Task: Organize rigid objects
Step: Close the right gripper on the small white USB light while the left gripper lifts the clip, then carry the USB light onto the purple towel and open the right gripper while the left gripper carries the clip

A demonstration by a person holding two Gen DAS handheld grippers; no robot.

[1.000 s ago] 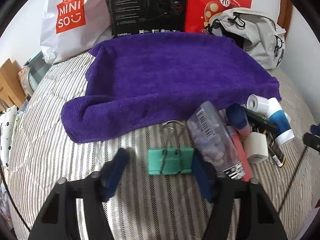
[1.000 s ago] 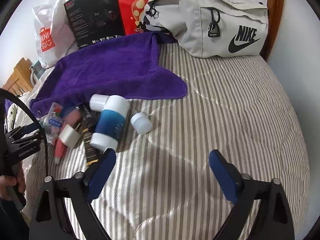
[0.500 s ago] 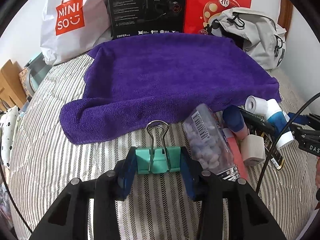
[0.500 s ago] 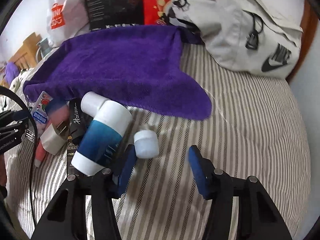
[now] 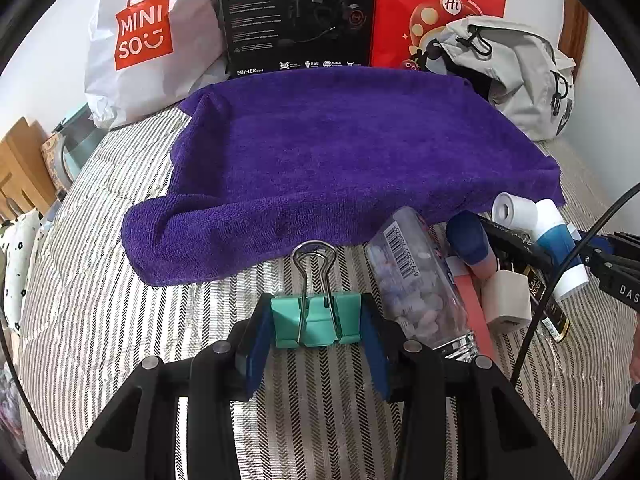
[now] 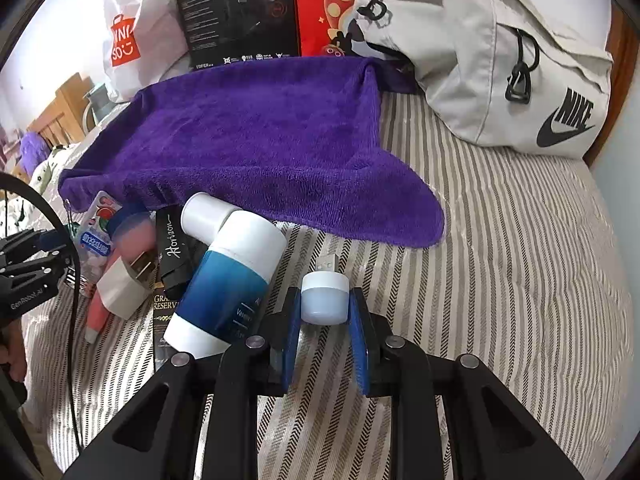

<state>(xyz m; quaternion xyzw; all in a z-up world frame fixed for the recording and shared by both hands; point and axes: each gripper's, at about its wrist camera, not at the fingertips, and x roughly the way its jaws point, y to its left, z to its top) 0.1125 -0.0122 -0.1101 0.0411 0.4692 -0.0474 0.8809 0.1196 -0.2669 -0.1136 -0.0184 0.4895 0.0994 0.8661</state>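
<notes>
Left gripper: my left gripper (image 5: 317, 322) is clamped on the teal binder clip (image 5: 316, 320), on the striped bed (image 5: 120, 340) just short of the purple towel (image 5: 340, 160).
Clip axis: body lies crosswise between my pads; its wire handle points toward the towel.
Right gripper: my right gripper (image 6: 323, 314) is closed on the white USB light (image 6: 324, 298), just short of the towel's corner.
Light axis: USB plug points toward the towel.
Bottle: the blue-and-white bottle (image 6: 228, 280) lies beside the light.
Readable text: "MINISO" bag (image 5: 144, 36), "EDIFIER" box (image 5: 296, 16), "NIKE" bag (image 6: 500, 64), all beyond the towel.
</notes>
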